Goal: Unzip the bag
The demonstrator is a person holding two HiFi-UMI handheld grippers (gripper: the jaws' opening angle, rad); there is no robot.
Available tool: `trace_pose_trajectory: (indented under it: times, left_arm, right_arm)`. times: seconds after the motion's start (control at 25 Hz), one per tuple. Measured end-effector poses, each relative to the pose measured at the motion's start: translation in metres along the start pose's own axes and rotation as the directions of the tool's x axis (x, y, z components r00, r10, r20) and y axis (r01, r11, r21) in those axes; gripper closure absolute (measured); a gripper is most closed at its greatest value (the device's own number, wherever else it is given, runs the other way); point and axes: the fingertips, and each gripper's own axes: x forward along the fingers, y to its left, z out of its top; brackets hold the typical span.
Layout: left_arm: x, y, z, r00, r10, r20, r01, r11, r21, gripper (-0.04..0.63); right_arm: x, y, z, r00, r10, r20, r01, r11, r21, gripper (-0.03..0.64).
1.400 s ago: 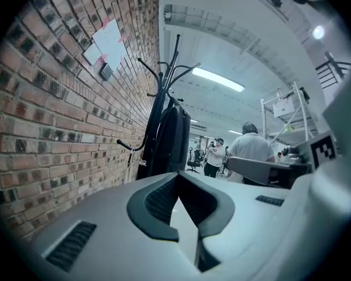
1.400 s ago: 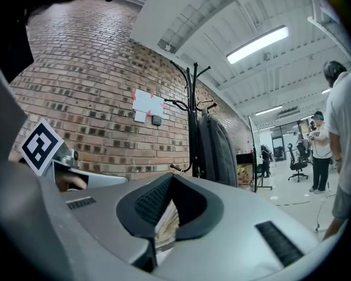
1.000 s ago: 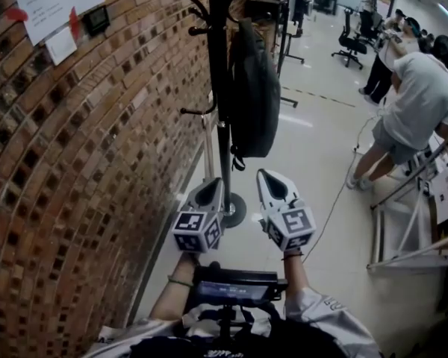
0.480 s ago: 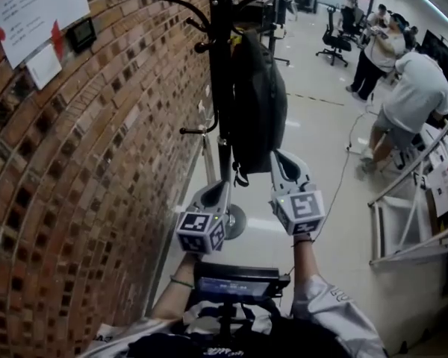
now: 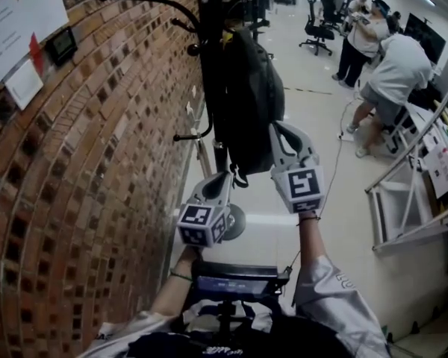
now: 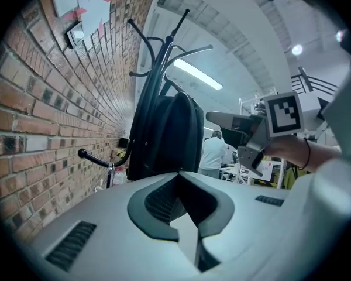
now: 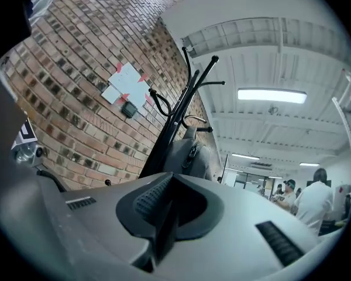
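Observation:
A black backpack (image 5: 248,99) hangs on a black coat stand (image 5: 208,58) by the brick wall. It also shows in the left gripper view (image 6: 169,134) and, with a zip pull on its top, in the right gripper view (image 7: 190,154). My right gripper (image 5: 279,128) is raised beside the bag's lower right side, jaws shut, nothing between them (image 7: 171,180). My left gripper (image 5: 225,177) sits lower, just under the bag's bottom strap, also shut and empty (image 6: 176,177). Whether either one touches the bag cannot be told.
A curved brick wall (image 5: 97,162) with taped papers (image 5: 11,28) runs along the left. The stand's round base (image 5: 235,222) rests on the floor. Several people (image 5: 392,73) stand at the back right near an office chair (image 5: 317,27). A white metal frame (image 5: 411,192) is at the right.
My right gripper has risen from beside the left one up to the bag's lower side. The view has drawn closer to the stand. The left gripper stays low.

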Motion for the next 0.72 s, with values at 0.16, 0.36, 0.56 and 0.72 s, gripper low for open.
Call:
trace_pose_trajectory:
  times: [0.16,0.36,0.56,0.72]
  left_arm:
    - [0.012,-0.01,0.004,0.999,-0.037,0.005,0.037,0.999,0.022,0.588]
    - [0.016,-0.016,0.003,1.0,-0.027,-0.006,0.027,1.0,0.011,0.588]
    - [0.019,-0.021,0.004,1.0,-0.018,-0.001,0.018,1.0,-0.006,0.588]
    - [0.023,-0.02,0.004,1.0,-0.002,-0.009,0.002,1.0,-0.008,0.588]
  right_arm:
    - [0.006,-0.007,0.009,1.0,-0.013,-0.009,0.012,0.998,-0.067,0.621]
    - [0.016,-0.008,0.019,0.999,-0.029,-0.039,0.023,0.989,-0.148,0.617]
    - [0.026,-0.013,0.025,0.998,-0.04,-0.039,0.029,0.97,-0.242,0.533]
    - [0.032,-0.016,0.023,0.997,-0.031,-0.067,0.005,0.937,-0.35,0.525]
